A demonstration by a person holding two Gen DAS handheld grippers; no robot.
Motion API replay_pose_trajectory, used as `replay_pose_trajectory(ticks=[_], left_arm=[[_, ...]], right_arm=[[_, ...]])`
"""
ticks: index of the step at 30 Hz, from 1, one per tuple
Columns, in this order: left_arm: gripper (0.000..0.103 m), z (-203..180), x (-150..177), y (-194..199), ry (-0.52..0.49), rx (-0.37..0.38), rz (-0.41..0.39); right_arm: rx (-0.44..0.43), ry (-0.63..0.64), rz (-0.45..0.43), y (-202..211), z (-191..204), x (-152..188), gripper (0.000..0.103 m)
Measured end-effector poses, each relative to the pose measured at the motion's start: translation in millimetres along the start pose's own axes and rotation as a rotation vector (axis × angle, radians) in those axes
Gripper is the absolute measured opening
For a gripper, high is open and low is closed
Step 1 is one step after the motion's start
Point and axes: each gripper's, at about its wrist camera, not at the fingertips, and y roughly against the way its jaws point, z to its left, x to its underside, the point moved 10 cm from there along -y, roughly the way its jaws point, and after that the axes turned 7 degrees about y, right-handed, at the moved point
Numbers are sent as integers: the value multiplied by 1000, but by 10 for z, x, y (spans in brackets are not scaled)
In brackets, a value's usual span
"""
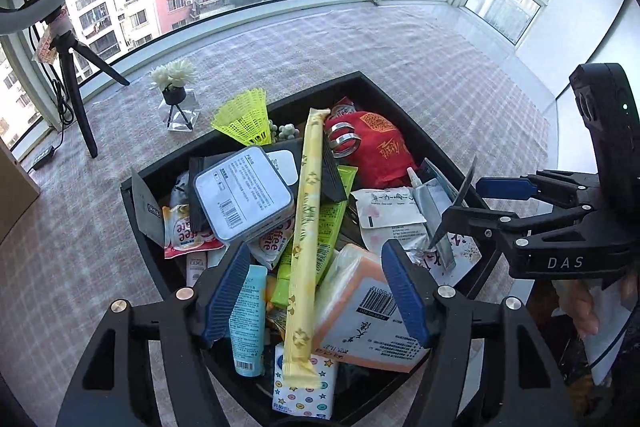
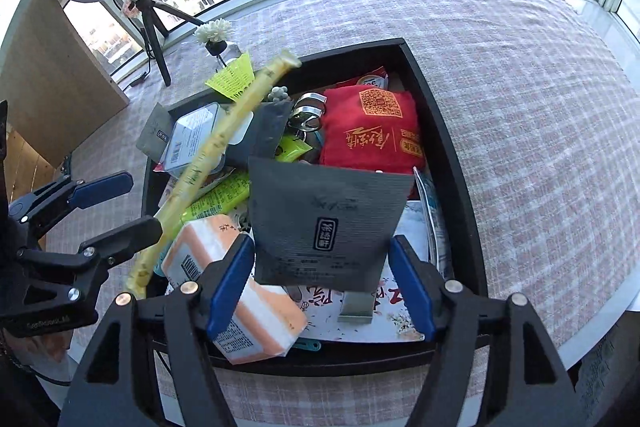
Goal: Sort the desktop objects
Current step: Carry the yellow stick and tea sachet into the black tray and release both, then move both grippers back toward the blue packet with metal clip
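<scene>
A black tray [image 1: 136,195] full of mixed small goods is seen on a checked cloth [image 1: 400,47] beside a bay window.

The left gripper [image 1: 316,287] is held above the near end of the tray with its blue pads spread wide. Between them lies a long yellow stick pack [image 1: 306,227], which runs up the pile toward the far rim; no pad is seen pressing on it. An orange-and-white tissue pack [image 1: 360,311] lies just under the right pad, and a light blue tube [image 1: 248,323] lies just beside the left pad.

The right gripper [image 2: 320,279] is also held open over the tray. A dark grey sachet [image 2: 324,227] stands tilted between its pads; its lower corners lie close to the pads, and whether they touch cannot be told. In the left wrist view the same sachet [image 1: 460,203] is seen edge-on by the right gripper's fingers.

Deeper in the tray a red cloth pouch [image 2: 372,131] lies at the far right, with metal rings [image 2: 308,115] just beside it. A white tin [image 1: 244,195] with a printed label rests on coffee sachets [image 1: 184,231]. A yellow shuttlecock [image 1: 244,119] leans at the far rim. A green pack [image 1: 324,227] lies under the stick pack.

Beyond the tray, a small pot of white flowers [image 1: 174,83] and a ring light on a tripod [image 1: 76,75] stand on the cloth.
</scene>
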Motion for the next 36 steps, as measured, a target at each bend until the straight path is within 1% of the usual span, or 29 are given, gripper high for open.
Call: replay_pose_trajectory(ticks=[7, 10, 13, 17, 21, 25, 30, 34, 36], left_arm=[[65, 255, 41, 96, 50, -10, 13], [65, 421, 83, 179, 70, -28, -1], [65, 627, 135, 268, 92, -53, -5], [65, 996, 225, 442, 137, -92, -20], [65, 1504, 370, 633, 204, -140, -30], [65, 2109, 565, 840, 288, -181, -38], [65, 2973, 829, 1116, 422, -228, -45], [65, 3702, 1034, 1307, 498, -300, -42], [65, 4058, 1120, 1386, 536, -323, -39]], right_arm=[[-1, -6, -2, 11, 46, -56, 68], [-5, 3, -4, 9, 137, -99, 68], [-20, 18, -11, 19, 309, -167, 68], [-31, 77, -21, 7, 673, -280, 68], [-58, 126, -22, -64, 1121, -388, 68], [-82, 179, -12, -192, 1642, -487, 68], [-114, 249, 6, -380, 2383, -558, 68], [-127, 303, 18, -554, 2970, -629, 68], [-136, 326, 23, -641, 3261, -683, 68]])
